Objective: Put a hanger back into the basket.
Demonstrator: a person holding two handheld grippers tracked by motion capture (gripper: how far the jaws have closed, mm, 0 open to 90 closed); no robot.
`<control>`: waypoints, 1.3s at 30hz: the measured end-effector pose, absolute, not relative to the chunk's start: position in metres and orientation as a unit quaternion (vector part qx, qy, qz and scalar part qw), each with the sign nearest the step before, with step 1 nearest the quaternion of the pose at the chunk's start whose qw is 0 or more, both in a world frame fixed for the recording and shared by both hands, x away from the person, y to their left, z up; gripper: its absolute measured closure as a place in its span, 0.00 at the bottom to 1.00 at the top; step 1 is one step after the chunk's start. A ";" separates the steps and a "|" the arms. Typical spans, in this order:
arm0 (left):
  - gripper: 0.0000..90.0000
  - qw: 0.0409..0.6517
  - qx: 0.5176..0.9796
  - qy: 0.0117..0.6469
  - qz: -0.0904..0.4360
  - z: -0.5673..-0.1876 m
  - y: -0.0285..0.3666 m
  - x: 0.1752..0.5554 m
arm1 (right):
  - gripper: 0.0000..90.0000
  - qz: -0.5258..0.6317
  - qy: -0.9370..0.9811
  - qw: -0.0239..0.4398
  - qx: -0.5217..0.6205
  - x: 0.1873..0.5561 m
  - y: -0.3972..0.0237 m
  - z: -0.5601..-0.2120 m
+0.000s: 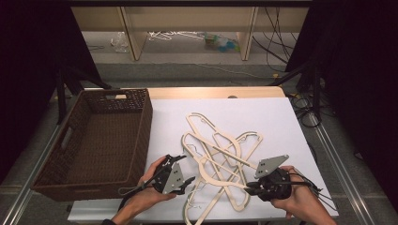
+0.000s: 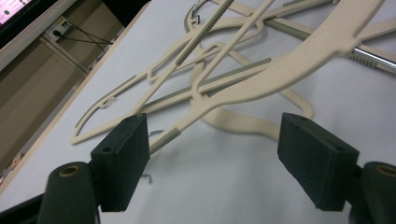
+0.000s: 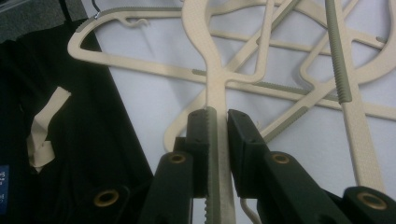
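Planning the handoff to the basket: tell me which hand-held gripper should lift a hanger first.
Right hand-held gripper: its jaws already clamp a hanger's bar. The left is open, holding nothing.

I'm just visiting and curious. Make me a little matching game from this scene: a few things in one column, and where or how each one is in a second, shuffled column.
Things:
1. left gripper
2. right gripper
3. wicker basket
4. pile of hangers

States or places:
A. tangled on the white table top
B. jaws wide apart, holding nothing
C. at the left side of the table, nothing inside
D. jaws closed on a hanger's ribbed bar

Pairs: 1-B, 2-D, 3-C, 4-A
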State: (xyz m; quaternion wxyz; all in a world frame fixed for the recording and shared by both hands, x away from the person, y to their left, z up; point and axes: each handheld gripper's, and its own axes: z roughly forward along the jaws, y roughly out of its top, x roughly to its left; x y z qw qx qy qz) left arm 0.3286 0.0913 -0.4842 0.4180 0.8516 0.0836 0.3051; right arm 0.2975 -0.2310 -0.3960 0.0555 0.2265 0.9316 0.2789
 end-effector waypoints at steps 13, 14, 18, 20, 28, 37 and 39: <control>0.36 0.397 0.855 0.018 0.333 -0.486 0.064 0.334 | 0.89 0.277 0.935 0.054 0.217 0.297 -0.231 -0.394; 0.39 0.397 0.855 0.008 0.333 -0.486 0.064 0.335 | 0.89 0.275 0.935 0.054 0.216 0.297 -0.231 -0.394; 0.47 0.394 0.858 -0.020 0.328 -0.485 0.063 0.334 | 0.89 0.277 0.936 0.053 0.211 0.299 -0.233 -0.396; 0.57 0.369 0.866 -0.054 0.334 -0.481 0.064 0.333 | 0.88 0.282 0.935 0.047 0.211 0.301 -0.235 -0.401; 0.81 0.375 0.853 -0.131 0.339 -0.474 0.059 0.327 | 0.89 0.282 0.937 0.040 0.204 0.307 -0.238 -0.409; 0.89 0.348 0.848 -0.175 0.360 -0.456 0.057 0.322 | 0.88 0.290 0.935 0.046 0.199 0.309 -0.243 -0.406; 0.90 0.342 0.849 -0.181 0.361 -0.453 0.054 0.320 | 0.81 0.293 0.931 0.056 0.210 0.309 -0.244 -0.405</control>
